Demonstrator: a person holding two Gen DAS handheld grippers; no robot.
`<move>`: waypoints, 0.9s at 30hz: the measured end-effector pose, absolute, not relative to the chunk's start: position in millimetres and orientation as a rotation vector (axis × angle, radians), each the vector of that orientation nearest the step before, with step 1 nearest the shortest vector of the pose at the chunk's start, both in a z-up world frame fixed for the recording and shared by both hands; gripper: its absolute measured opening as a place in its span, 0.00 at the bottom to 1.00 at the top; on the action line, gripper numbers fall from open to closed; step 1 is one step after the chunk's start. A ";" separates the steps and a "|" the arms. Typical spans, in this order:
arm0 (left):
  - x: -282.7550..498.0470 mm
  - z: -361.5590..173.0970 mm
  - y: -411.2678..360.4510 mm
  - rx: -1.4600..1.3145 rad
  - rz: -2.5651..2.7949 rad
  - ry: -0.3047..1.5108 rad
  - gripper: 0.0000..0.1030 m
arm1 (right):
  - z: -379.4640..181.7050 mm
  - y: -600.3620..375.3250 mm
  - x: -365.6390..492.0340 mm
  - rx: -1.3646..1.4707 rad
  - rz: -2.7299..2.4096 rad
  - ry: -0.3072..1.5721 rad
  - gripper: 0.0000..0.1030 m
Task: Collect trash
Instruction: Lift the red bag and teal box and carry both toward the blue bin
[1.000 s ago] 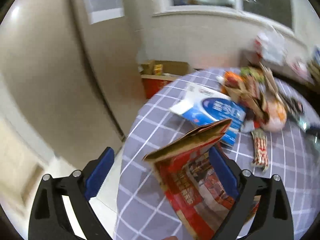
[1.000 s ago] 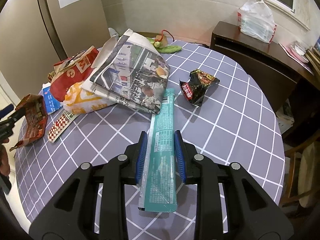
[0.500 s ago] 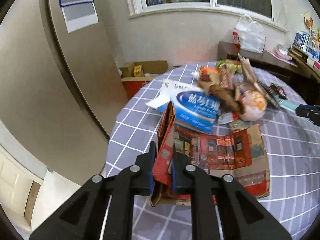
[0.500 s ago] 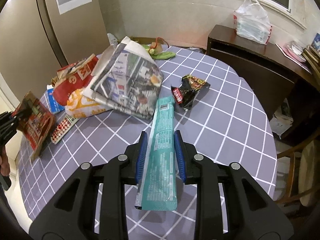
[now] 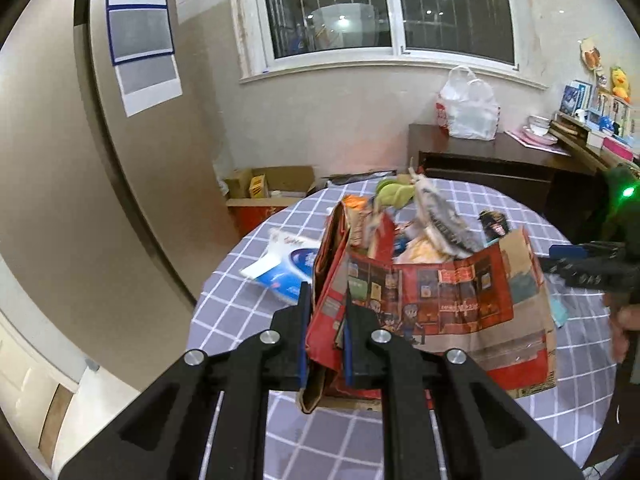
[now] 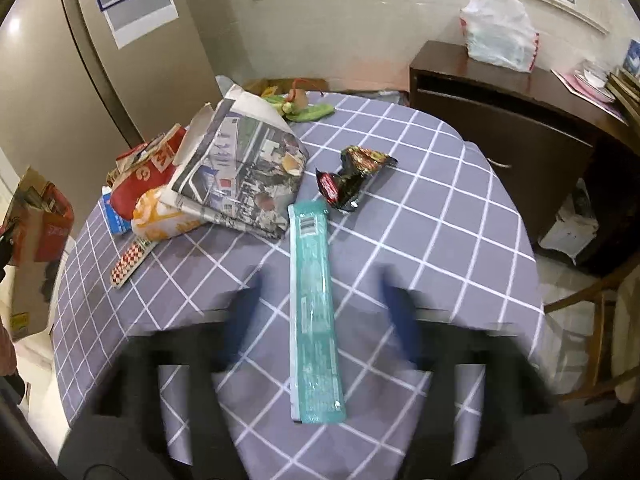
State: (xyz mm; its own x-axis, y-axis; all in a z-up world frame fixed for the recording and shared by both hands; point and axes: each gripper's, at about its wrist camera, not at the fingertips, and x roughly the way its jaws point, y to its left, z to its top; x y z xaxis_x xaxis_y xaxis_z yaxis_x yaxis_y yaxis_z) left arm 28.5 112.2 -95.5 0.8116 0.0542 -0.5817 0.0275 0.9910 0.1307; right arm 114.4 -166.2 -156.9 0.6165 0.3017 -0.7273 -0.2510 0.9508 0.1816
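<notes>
Clamping the edge of a red printed paper bag (image 5: 432,304), the left gripper (image 5: 325,320) holds it upright above the grey checked tablecloth (image 6: 420,240). Right gripper (image 6: 320,312) jaws have just been opening and now stand apart, blurred, astride a long teal plastic wrapper (image 6: 314,312) lying flat, its long axis running straight ahead between them; the bag sits far off to that gripper's left

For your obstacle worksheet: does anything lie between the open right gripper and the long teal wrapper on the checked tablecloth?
Nothing visible does. The teal wrapper lies flat between the right gripper fingers, whose jaws have just opened off it. The newspaper and dark snack wrapper sit beyond its far end.
</notes>
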 end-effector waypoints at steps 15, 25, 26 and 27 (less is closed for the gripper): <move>35.8 -100.7 75.1 0.126 -0.086 0.617 0.12 | -166.0 -152.1 106.6 -0.076 0.337 0.871 0.12; 39.0 -103.8 56.9 0.133 -0.136 0.616 0.12 | -171.1 -156.9 108.7 -0.071 0.353 0.925 0.52; 39.4 -104.9 56.8 0.129 -0.137 0.618 0.12 | -175.2 -150.6 108.2 -0.094 0.363 0.940 0.51; 40.0 -105.6 56.8 0.127 -0.137 0.620 0.12 | -176.4 -147.0 105.8 -0.118 0.353 0.926 0.45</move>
